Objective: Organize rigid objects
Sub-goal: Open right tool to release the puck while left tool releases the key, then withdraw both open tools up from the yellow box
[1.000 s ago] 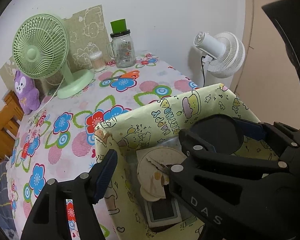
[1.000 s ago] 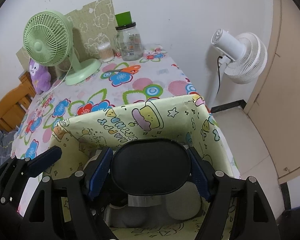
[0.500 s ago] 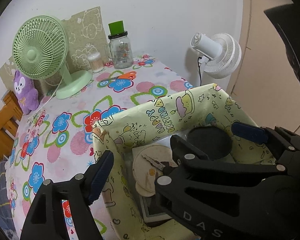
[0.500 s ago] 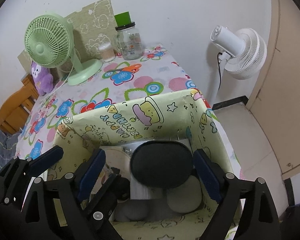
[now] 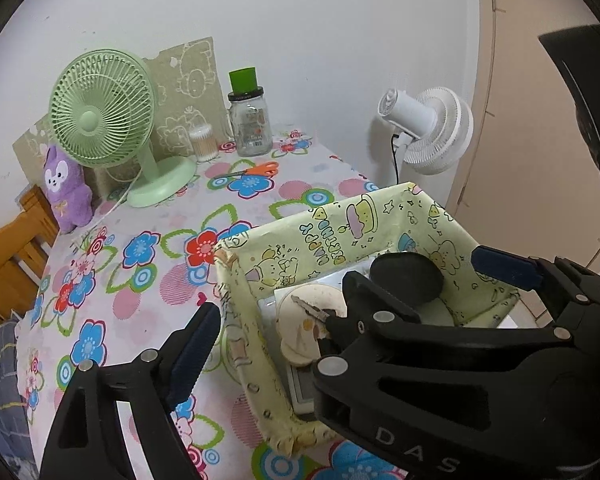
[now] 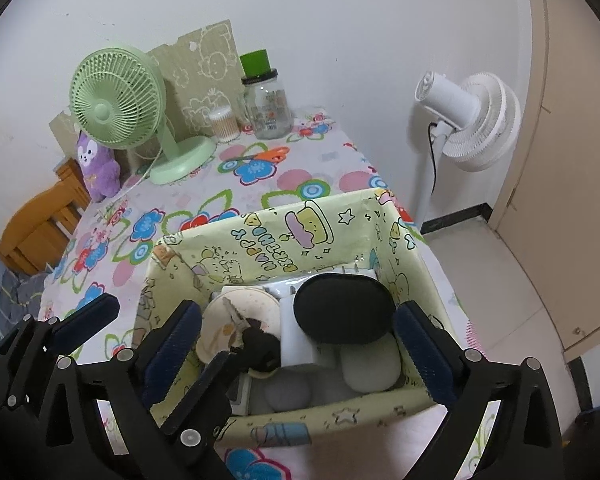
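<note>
Right gripper: jaws spread wide above the yellow printed box, nothing gripped. Left gripper: jaws likewise spread wide, straddling the box's near-left wall. Inside the box a black oval case is seen lying on a white block, beside a round beige disc topped by a key. Farther back on the floral tablecloth, a green fan and glass jar are noted.

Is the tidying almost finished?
Nearly, it seems. Done: the black oval case, a key and a round cream disc lie inside the yellow box. In hand: nothing; the right gripper and left gripper are open. Left: perhaps the orange scissors on the table.
</note>
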`<state>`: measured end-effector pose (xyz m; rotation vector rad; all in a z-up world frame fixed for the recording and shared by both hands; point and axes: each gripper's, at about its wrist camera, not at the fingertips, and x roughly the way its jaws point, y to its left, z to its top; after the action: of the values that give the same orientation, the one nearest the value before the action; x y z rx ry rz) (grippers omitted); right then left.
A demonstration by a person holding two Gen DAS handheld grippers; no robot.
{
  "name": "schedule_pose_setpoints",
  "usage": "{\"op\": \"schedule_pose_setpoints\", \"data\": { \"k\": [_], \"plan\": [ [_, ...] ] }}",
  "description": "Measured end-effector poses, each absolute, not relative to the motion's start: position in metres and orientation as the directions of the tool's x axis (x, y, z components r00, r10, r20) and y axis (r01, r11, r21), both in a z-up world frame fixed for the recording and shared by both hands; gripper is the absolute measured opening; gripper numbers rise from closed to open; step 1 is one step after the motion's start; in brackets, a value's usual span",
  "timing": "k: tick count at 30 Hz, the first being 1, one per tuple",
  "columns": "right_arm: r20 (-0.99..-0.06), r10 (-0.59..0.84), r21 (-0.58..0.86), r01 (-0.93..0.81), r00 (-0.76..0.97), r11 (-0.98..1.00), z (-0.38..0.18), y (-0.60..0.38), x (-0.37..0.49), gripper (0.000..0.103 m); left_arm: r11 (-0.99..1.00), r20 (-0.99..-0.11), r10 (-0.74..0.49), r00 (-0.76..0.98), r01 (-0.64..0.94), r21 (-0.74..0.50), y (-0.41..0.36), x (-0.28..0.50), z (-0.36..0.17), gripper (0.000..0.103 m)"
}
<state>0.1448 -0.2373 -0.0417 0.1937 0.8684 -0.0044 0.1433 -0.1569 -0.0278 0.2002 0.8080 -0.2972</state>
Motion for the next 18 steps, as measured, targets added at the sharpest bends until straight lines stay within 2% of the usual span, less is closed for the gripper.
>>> {"op": "schedule_pose_setpoints", "data": {
  "k": [18],
  "plan": [
    [-0.717, 0.072, 0.152, 0.055, 0.694, 0.987, -0.022, -0.207, 0.111, 0.102, 0.956, -0.69, -0.195, 0.697, 0.291, 0.024, -0.113, 0.109, -0.012, 0.096]
  ]
}}
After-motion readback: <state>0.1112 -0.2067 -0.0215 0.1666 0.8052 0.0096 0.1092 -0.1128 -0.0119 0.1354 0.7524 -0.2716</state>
